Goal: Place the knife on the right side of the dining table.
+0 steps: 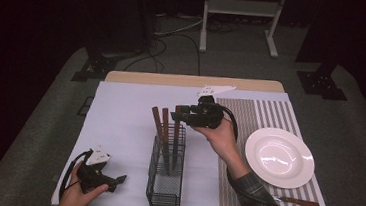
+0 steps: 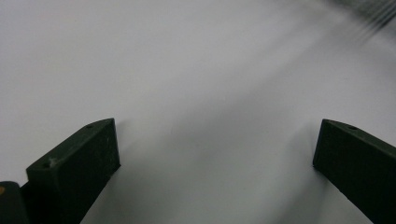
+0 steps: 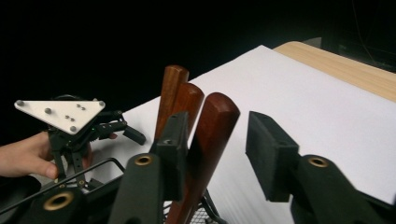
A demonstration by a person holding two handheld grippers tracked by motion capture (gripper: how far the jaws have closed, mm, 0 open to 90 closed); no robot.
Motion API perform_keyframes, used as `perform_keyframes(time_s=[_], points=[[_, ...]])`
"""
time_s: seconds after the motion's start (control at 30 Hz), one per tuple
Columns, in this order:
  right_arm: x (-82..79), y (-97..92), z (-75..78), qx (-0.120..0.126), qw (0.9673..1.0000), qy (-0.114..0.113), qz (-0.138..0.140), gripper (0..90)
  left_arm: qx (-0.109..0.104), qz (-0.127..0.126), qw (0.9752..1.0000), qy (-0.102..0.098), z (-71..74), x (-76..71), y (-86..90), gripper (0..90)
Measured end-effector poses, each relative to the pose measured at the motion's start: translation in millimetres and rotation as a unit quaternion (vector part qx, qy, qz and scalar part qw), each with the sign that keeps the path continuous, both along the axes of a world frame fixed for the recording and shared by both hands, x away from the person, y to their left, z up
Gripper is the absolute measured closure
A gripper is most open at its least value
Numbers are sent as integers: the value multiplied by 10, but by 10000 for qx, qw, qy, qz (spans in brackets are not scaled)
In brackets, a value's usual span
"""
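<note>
A black wire basket (image 1: pixel 163 194) stands on the white table cover with three wooden-handled utensils upright in it. My right gripper (image 1: pixel 176 115) is level at the handle tops, held from the right. In the right gripper view the nearest handle (image 3: pixel 212 130) stands between the jaws of that gripper (image 3: pixel 219 135). It rests against the left pad (image 3: pixel 175 140), with a small gap to the right pad, so the gripper is open. The other two handles (image 3: pixel 180 95) rise just behind it. My left gripper (image 1: pixel 119 179) rests low at the front left, left of the basket. Its jaws (image 2: pixel 215 140) are open over bare cover.
A white plate (image 1: pixel 279 156) sits on a striped placemat (image 1: pixel 265 115) at the right. A wooden-handled knife (image 1: pixel 297 201) lies on the mat near the front edge. The table's wooden edge (image 1: pixel 193 80) runs along the back, with stands and cables on the floor beyond.
</note>
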State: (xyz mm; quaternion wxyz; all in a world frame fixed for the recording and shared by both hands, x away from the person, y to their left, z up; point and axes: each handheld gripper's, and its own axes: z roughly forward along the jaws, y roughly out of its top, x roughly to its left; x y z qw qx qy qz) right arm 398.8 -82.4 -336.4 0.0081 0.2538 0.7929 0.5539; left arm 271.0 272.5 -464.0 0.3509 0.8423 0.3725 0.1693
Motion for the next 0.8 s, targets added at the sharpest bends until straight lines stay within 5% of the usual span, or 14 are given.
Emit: perform_keyframes(time_s=[0.8], points=[[-78,1,40,507,9966,383,533,791,0,1,10000,-1,0,0,0,0]])
